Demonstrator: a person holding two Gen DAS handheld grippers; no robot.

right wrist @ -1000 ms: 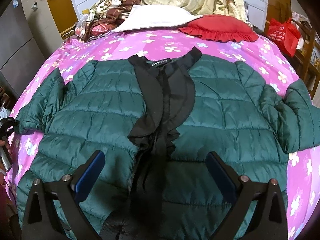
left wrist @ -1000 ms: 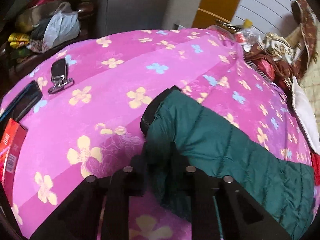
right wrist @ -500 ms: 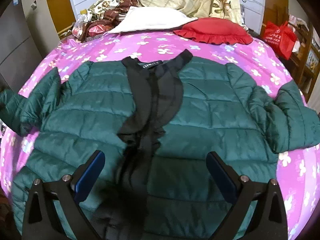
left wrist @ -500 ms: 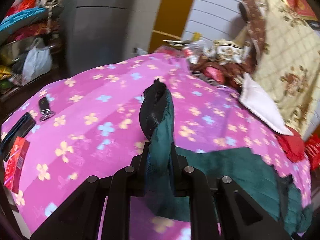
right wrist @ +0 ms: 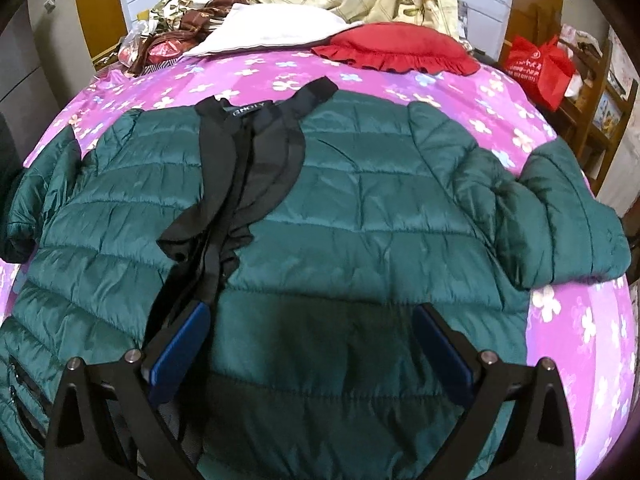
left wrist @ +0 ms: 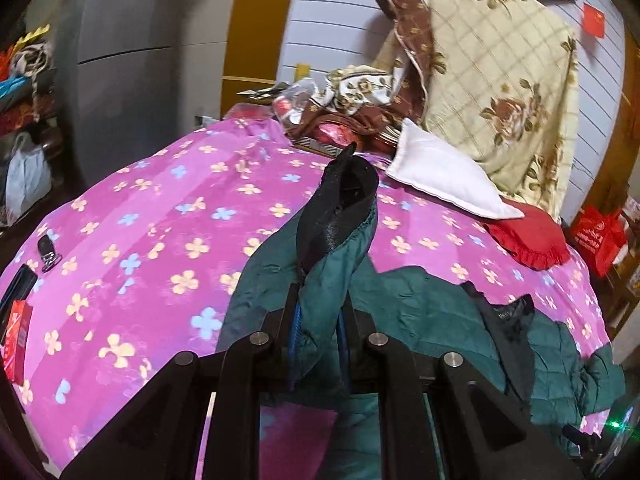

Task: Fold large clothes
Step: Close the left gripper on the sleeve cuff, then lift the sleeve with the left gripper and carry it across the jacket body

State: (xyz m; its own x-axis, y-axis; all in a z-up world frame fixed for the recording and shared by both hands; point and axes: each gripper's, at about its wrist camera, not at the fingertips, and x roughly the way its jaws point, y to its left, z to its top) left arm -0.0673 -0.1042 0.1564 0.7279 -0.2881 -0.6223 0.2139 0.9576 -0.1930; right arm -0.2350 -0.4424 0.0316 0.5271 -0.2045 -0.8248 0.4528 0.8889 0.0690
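A dark green quilted jacket (right wrist: pixel 360 208) with black collar and front trim (right wrist: pixel 248 168) lies spread face up on a pink flowered bedspread (right wrist: pixel 568 312). My left gripper (left wrist: pixel 318 332) is shut on the jacket's left sleeve (left wrist: pixel 332 264) near its black cuff (left wrist: pixel 340 200) and holds it lifted above the bed. The jacket body (left wrist: pixel 432 312) lies to its right. My right gripper (right wrist: pixel 312 344) is open and empty, low over the jacket's lower front. The other sleeve (right wrist: pixel 560 216) lies bent at the right.
A white pillow (right wrist: pixel 272 28), a red frilled cushion (right wrist: pixel 396 52) and a piled quilt (left wrist: pixel 500 80) lie at the bed's head. A car key (left wrist: pixel 46 248), phone (left wrist: pixel 16 292) and red box (left wrist: pixel 16 340) lie at the bed's left edge. A red bag (right wrist: pixel 536 68) stands right.
My left gripper has lifted the sleeve off the bed and swung it right toward the jacket body. My right gripper has moved lower over the jacket.
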